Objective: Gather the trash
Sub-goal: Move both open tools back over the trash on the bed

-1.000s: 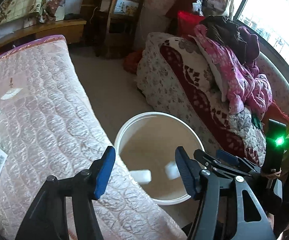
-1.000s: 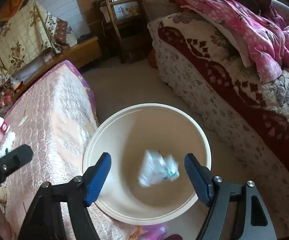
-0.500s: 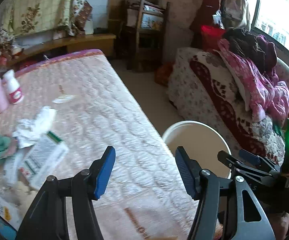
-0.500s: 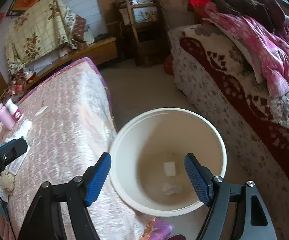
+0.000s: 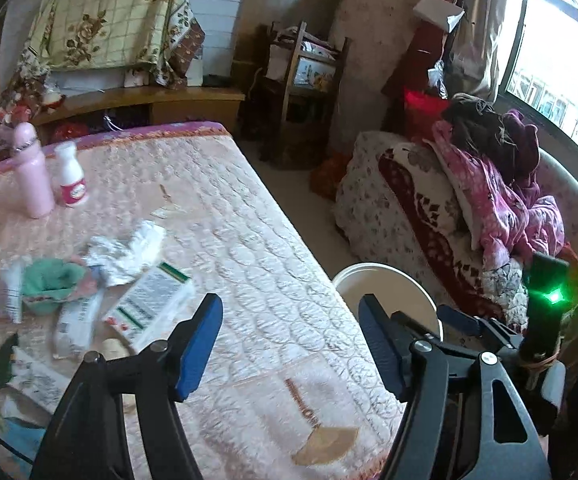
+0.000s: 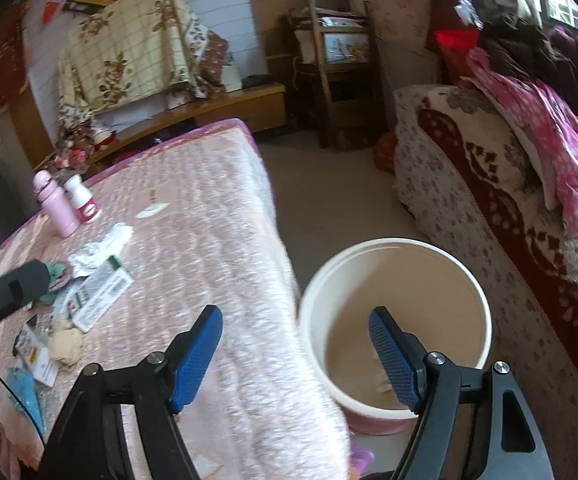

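A cream bucket (image 6: 485, 312) stands on the floor beside the pink quilted bed (image 6: 209, 240), with scraps of trash (image 6: 381, 380) in its bottom. On the bed lie crumpled white paper (image 5: 129, 252), a flat white box (image 5: 149, 304), a green wad (image 5: 49, 280) and several wrappers (image 5: 73, 324). My left gripper (image 5: 289, 344) is open and empty above the bed's near edge. My right gripper (image 6: 295, 360) is open and empty over the bed edge and the bucket's rim.
A pink bottle (image 5: 31, 172) and a small white bottle (image 5: 71, 176) stand at the bed's far left. A sofa (image 6: 489, 200) piled with pink clothes lies right of the bucket. A wooden chair (image 6: 341, 80) stands at the back.
Both grippers have swung left from over the bucket toward the bed. The trash the right gripper dropped has landed in the bucket. The pile on the bed has come into view.
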A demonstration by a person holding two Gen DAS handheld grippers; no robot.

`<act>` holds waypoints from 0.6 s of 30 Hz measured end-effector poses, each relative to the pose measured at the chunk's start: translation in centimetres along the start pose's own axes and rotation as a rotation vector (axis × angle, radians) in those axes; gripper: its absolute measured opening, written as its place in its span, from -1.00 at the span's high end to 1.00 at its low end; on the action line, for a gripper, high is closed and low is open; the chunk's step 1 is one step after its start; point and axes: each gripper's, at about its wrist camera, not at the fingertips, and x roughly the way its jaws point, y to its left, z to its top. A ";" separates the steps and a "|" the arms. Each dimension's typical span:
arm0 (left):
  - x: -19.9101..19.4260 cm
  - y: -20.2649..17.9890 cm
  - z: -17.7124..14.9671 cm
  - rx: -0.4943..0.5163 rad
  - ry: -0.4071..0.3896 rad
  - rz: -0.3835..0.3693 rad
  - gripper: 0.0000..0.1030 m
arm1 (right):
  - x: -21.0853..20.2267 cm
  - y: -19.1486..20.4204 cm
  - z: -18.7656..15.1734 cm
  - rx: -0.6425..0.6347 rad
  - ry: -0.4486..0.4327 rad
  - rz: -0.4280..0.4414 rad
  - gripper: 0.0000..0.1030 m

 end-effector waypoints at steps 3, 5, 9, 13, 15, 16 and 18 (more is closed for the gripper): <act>-2.1 0.5 0.0 0.029 -0.029 0.054 -0.38 | -0.2 1.7 -0.2 -0.019 0.002 0.029 -0.53; -3.2 1.1 0.0 0.038 -0.046 0.087 -0.38 | -0.3 2.8 -0.3 -0.027 0.004 0.053 -0.53; -5.6 2.7 -0.2 0.039 -0.074 0.138 -0.38 | -0.4 5.3 -0.6 -0.062 0.010 0.089 -0.53; -7.8 4.9 -0.6 0.015 -0.092 0.167 -0.39 | -0.9 8.0 -0.8 -0.104 0.005 0.134 -0.53; -9.0 6.4 -1.0 -0.007 -0.097 0.186 -0.39 | -1.1 9.6 -1.1 -0.134 0.004 0.150 -0.53; -9.4 7.1 -1.2 -0.017 -0.100 0.195 -0.40 | -1.2 10.3 -1.1 -0.146 0.004 0.157 -0.53; -10.5 8.9 -1.8 -0.037 -0.100 0.219 -0.40 | -1.4 11.6 -1.4 -0.165 0.001 0.175 -0.53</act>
